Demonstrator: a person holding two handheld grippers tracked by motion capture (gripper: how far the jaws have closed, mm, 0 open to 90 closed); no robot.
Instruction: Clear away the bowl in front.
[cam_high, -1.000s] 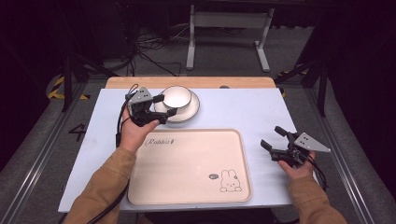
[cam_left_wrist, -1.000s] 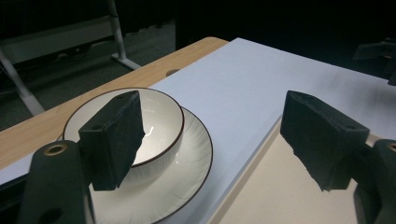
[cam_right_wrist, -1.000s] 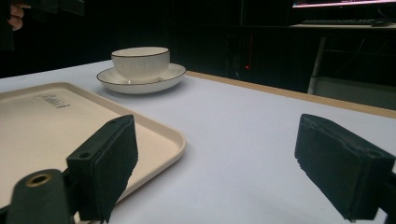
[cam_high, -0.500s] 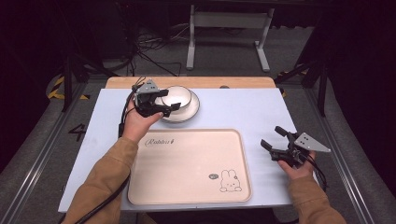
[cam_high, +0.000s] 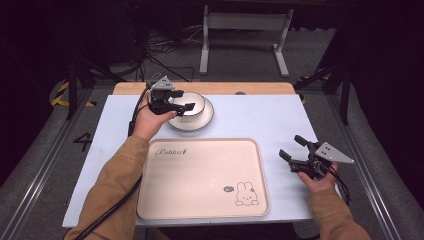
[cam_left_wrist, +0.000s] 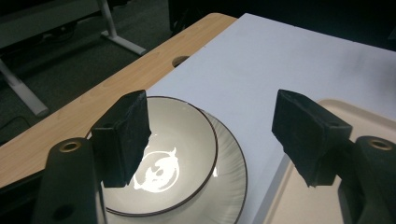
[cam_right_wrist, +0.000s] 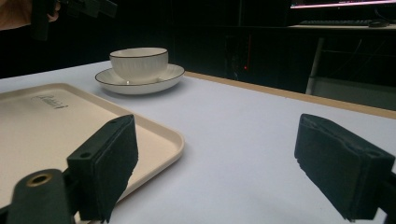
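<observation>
A white bowl (cam_high: 192, 103) with a dark rim sits on a matching saucer (cam_high: 202, 120) at the back of the white table. My left gripper (cam_high: 186, 106) hovers open just above the bowl's left side. In the left gripper view the bowl (cam_left_wrist: 180, 144) lies below and between the spread jaws, on its saucer (cam_left_wrist: 231, 168). A beige tray (cam_high: 200, 177) with a rabbit drawing lies at the front centre. My right gripper (cam_high: 291, 149) rests open on the table to the tray's right, holding nothing. From there the bowl (cam_right_wrist: 138, 62), saucer (cam_right_wrist: 161, 80) and tray (cam_right_wrist: 56, 121) lie ahead to the left.
A wooden strip (cam_high: 250, 88) runs along the table's far edge. Beyond it stand a metal frame (cam_high: 245, 30) and cables on the dark floor. Bare white table surface (cam_high: 260, 117) lies between the saucer and my right gripper.
My left gripper has swung to the right, from beside the bowl's left edge to over the bowl. The right gripper has stayed in place.
</observation>
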